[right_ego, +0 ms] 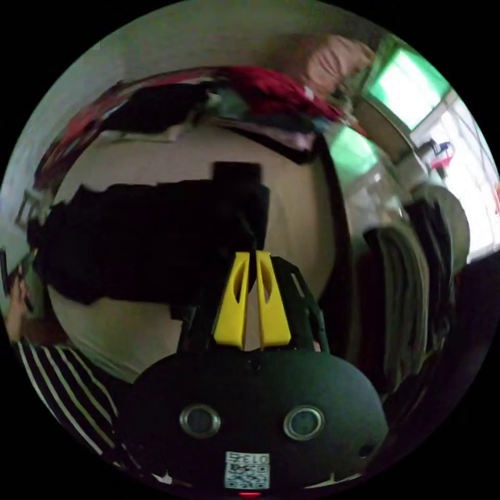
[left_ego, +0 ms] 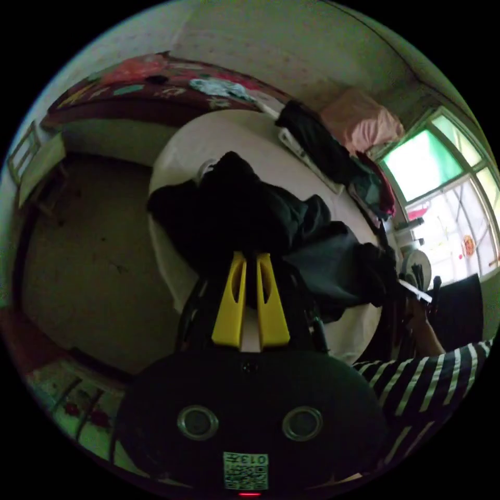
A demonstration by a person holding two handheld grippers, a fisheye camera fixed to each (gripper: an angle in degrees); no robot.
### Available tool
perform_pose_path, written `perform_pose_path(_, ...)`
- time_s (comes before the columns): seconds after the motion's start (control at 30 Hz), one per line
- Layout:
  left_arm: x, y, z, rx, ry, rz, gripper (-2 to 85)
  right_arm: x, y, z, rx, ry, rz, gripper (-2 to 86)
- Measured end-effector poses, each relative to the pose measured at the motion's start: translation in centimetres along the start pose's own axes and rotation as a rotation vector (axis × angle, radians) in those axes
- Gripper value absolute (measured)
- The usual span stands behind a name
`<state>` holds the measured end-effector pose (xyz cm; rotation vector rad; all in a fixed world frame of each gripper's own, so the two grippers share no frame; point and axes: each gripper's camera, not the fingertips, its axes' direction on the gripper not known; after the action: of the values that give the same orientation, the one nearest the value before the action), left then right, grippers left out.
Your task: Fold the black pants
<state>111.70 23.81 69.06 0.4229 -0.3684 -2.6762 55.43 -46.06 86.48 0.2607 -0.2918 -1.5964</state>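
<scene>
Left gripper view: your left gripper (left_ego: 251, 256) clamps the black pants (left_ego: 245, 208); your right gripper (right_ego: 251, 255) grips them too.

In the left gripper view, the pants (left_ego: 250, 213) lie bunched on the table (left_ego: 182, 151) at frame centre, directly above the left gripper (left_ego: 250, 256), whose jaws close on the fabric. A clothes pile (left_ego: 333, 151) lies at the table's upper-right edge. The window (left_ego: 442, 192) stands at right. In the right gripper view, the pants (right_ego: 146, 234) spread left of centre on the table (right_ego: 297, 208), with the right gripper (right_ego: 250, 255) closed on their right end.
</scene>
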Motion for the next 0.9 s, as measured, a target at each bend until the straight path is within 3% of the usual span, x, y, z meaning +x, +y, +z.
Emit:
perform_pose_path(0.1,-3.8,1.6,-1.2,0.005,0.011,-0.130,4.9,5.2,3.2,1.6,-0.077,0.004,0.198,3.7)
perform_pose_path(0.27,-6.8,2.4,-4.9,0.103,0.024,-0.222,12.5,8.5,7.2,0.7,-0.060,-0.028,0.342,6.7)
perform_pose_path(0.43,-7.2,1.6,-8.7,0.249,0.040,-0.188,18.3,8.8,8.4,-0.3,-0.034,-0.087,0.344,11.4)
perform_pose_path(0.57,-6.7,0.6,-7.7,0.148,-0.029,-0.149,23.8,7.6,7.8,1.4,-0.068,-0.017,0.297,13.7)
perform_pose_path(0.67,-5.9,-0.4,-5.8,0.018,-0.023,-0.086,19.2,7.1,7.2,4.1,-0.169,-0.097,0.284,11.6)
perform_pose_path(0.73,-4.8,-1.0,-5.6,-0.038,-0.140,-0.035,8.0,6.6,7.1,4.8,-0.208,-0.060,0.252,4.7)
perform_pose_path(0.9,-4.7,-1.9,-8.5,-0.030,-0.222,0.026,3.6,7.1,7.3,2.4,-0.162,0.128,0.230,2.2)
